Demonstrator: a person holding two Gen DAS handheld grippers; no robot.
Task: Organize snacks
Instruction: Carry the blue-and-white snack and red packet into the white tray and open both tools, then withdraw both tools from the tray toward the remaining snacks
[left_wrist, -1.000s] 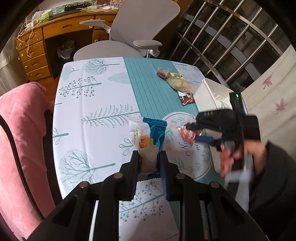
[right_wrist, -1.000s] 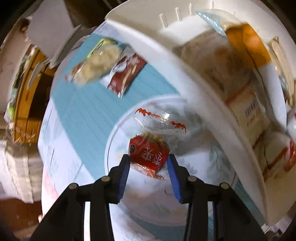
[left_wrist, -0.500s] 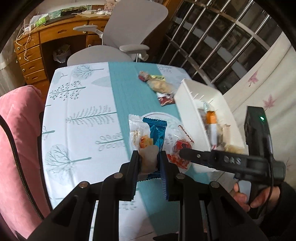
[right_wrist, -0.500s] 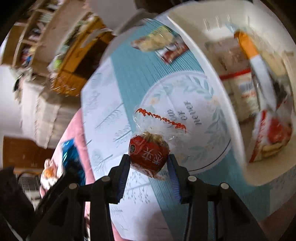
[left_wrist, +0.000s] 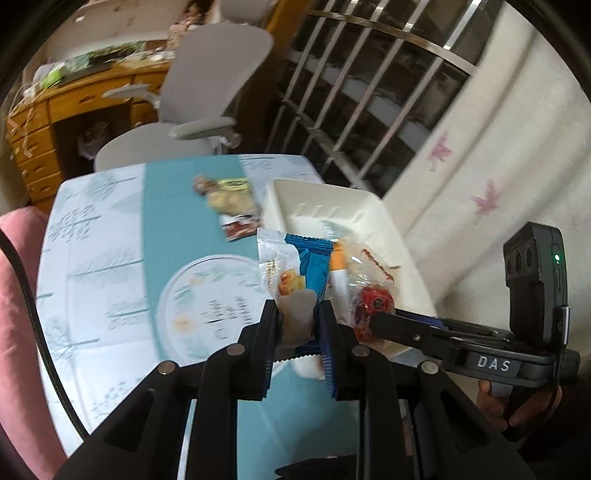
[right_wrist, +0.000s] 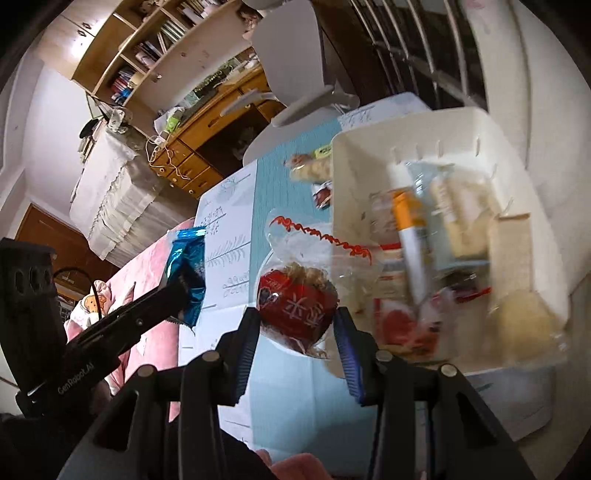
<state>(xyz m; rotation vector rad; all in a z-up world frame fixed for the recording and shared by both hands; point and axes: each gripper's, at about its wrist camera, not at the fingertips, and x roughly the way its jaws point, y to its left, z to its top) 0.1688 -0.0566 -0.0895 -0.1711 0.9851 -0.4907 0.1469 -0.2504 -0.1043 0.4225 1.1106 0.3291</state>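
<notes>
My left gripper is shut on a bundle of two snack packets, a blue wrapper and a white-and-clear one, held above the table beside the white bin. The blue wrapper also shows in the right wrist view, pinched in the left gripper. My right gripper is shut on a red-and-clear snack bag, lifted near the bin's left rim. That red bag appears in the left wrist view too. The bin holds several packets, including an orange-and-white stick.
Two or three loose snacks lie on the teal runner by the bin's far corner. A grey office chair and wooden desk stand behind the table. A pink seat is at the left edge. Window bars and a curtain lie to the right.
Both grippers have risen off the table with their packets and swung right toward the white bin. The right gripper has rolled, so its view now looks across the room.
</notes>
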